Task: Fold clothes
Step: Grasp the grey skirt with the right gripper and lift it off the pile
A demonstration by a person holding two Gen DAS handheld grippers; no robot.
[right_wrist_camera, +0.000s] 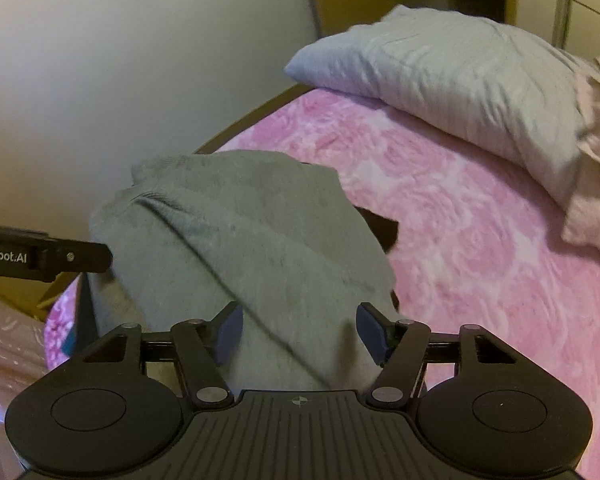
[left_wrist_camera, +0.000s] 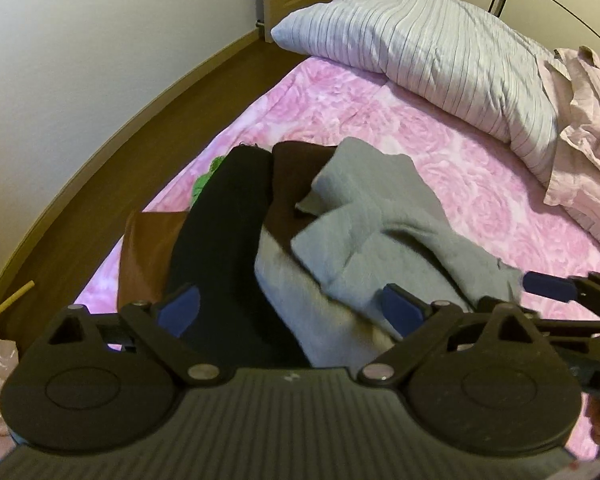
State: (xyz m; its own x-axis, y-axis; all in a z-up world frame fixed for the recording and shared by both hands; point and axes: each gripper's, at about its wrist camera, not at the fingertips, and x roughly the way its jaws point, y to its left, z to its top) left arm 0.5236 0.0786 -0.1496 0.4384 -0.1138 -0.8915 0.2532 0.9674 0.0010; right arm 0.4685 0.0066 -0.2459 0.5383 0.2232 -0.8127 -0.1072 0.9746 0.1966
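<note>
Both grippers are hovering over a pile of clothes at the near edge of a bed covered in a pink rose-patterned bedspread point(left_wrist_camera: 440, 152), and both are standing with their jaws apart, holding nothing. The left gripper point(left_wrist_camera: 292, 308) is looking down on the pile: straight ahead of its fingers a black garment point(left_wrist_camera: 224, 220) is running lengthwise away from the tool, and ahead and to the tool's right a grey knitted garment point(left_wrist_camera: 380, 216) is lying crumpled on top, partly over a dark brown garment point(left_wrist_camera: 296, 176). Counting what shows, there are five pieces in the pile: one black, one grey, one dark brown, one tan-brown piece point(left_wrist_camera: 148, 248) to the tool's left, and a scrap of green cloth point(left_wrist_camera: 206, 178) peeking out at the far left; whether the paler grey beneath belongs to the grey garment cannot be told. The right gripper point(right_wrist_camera: 300, 332) is sitting directly over that grey garment point(right_wrist_camera: 236, 236), whose long crease is running diagonally from far left toward the gap between the fingers, so this gripper seems the nearer one and better placed to pinch it. Farther ahead of both tools one striped pillow point(left_wrist_camera: 440, 52) is lying, with one pale pink shirt point(left_wrist_camera: 588, 120) heaped to its right.
</note>
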